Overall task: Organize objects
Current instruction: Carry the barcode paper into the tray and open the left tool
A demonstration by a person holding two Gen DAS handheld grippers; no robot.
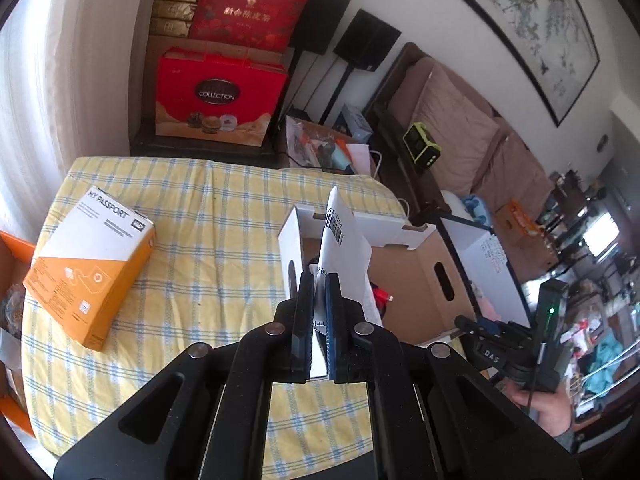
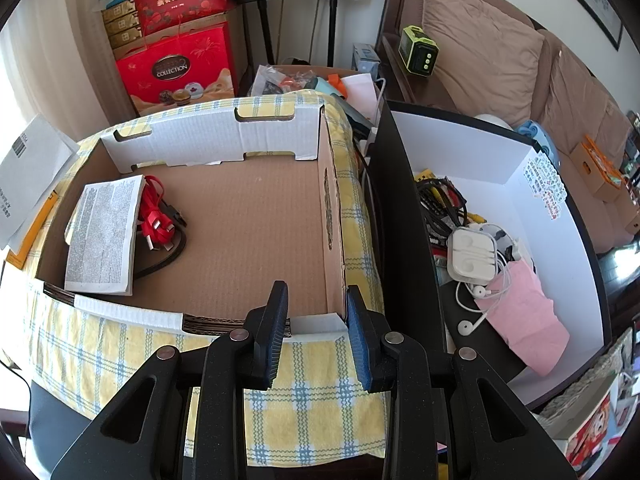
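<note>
Left gripper (image 1: 319, 280): black two-finger tool with blue pads, clamped on a flat white paper packet with a barcode (image 1: 344, 240), held upright ahead of its tips.
Right gripper (image 2: 316, 314): jaws spread apart, holding nothing, tips over the near wall of the shallow brown cardboard tray (image 2: 248, 216).
Tray contents: printed white booklet (image 2: 104, 236) and red coiled cable (image 2: 156, 216), both far left of the right tool; bare floor lies straight ahead.
Edges: white-lined far wall (image 2: 240, 136) stands upright; yellow checked cloth (image 1: 200, 216) lies beneath.
Left of left tool: white-and-orange cardboard box (image 1: 92, 264), well apart.

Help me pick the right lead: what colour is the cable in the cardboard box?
Red cable, clearest in the right wrist view.
</note>
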